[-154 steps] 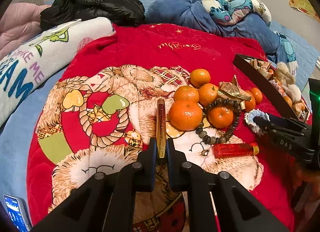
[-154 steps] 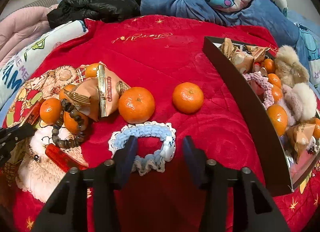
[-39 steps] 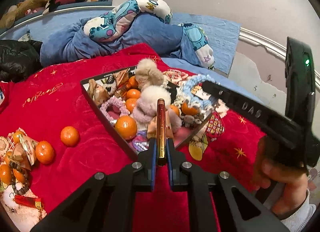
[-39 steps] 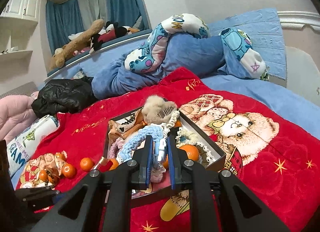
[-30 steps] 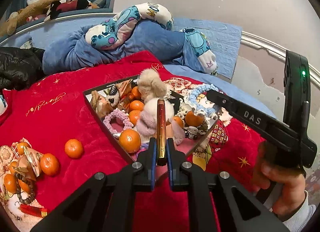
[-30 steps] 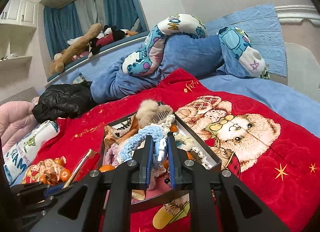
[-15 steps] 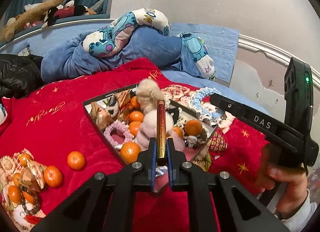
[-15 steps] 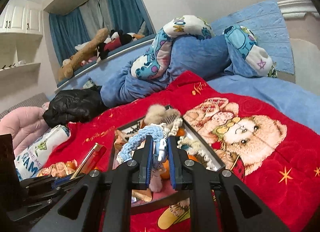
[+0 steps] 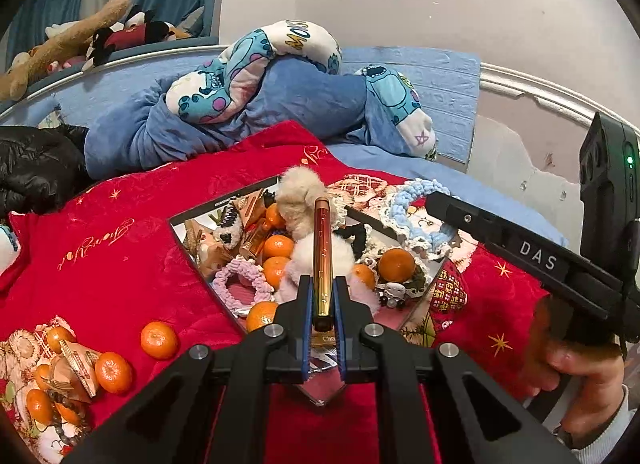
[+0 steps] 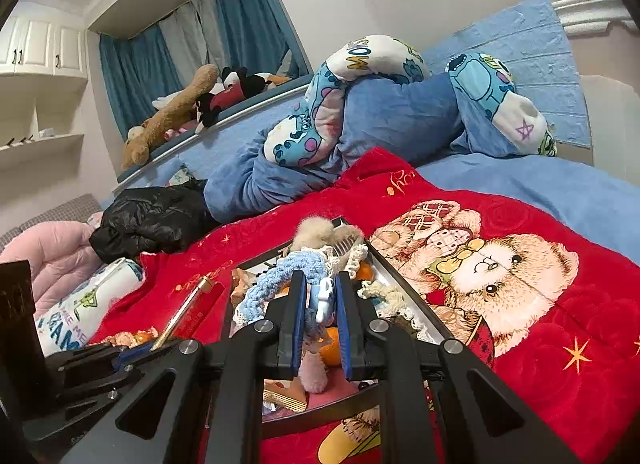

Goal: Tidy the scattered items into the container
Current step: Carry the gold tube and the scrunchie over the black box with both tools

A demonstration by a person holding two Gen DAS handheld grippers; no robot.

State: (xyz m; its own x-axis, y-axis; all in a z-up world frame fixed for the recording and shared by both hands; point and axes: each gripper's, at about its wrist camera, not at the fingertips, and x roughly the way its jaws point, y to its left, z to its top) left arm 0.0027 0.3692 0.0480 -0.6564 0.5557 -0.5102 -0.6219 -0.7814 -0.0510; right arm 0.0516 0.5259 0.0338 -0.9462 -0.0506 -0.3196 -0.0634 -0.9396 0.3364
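My left gripper point(image 9: 321, 292) is shut on a red-and-gold pen point(image 9: 322, 248) and holds it above the dark tray point(image 9: 188, 242) full of tangerines, scrunchies and fluffy toys. My right gripper point(image 10: 318, 296) is shut on a blue-and-white crocheted scrunchie point(image 10: 280, 282), held over the same tray point(image 10: 404, 284). The scrunchie also shows in the left wrist view point(image 9: 412, 211), over the tray's right rim. The pen shows in the right wrist view point(image 10: 188, 304). Loose tangerines point(image 9: 159, 339), snack packets point(image 9: 78, 368) and a bead bracelet point(image 9: 60, 430) lie on the red blanket at left.
The red teddy-bear blanket point(image 10: 520, 304) covers the bed. A blue Stitch-print quilt point(image 9: 280, 75) is heaped behind the tray. A black jacket point(image 10: 152, 215) and a white pillow point(image 10: 84, 304) lie to the left. The wall point(image 9: 520, 63) is close on the right.
Since five seconds ago both grippers carried the pen and scrunchie from the pile of items to above the tray. Over the last second both rose slightly; grips unchanged.
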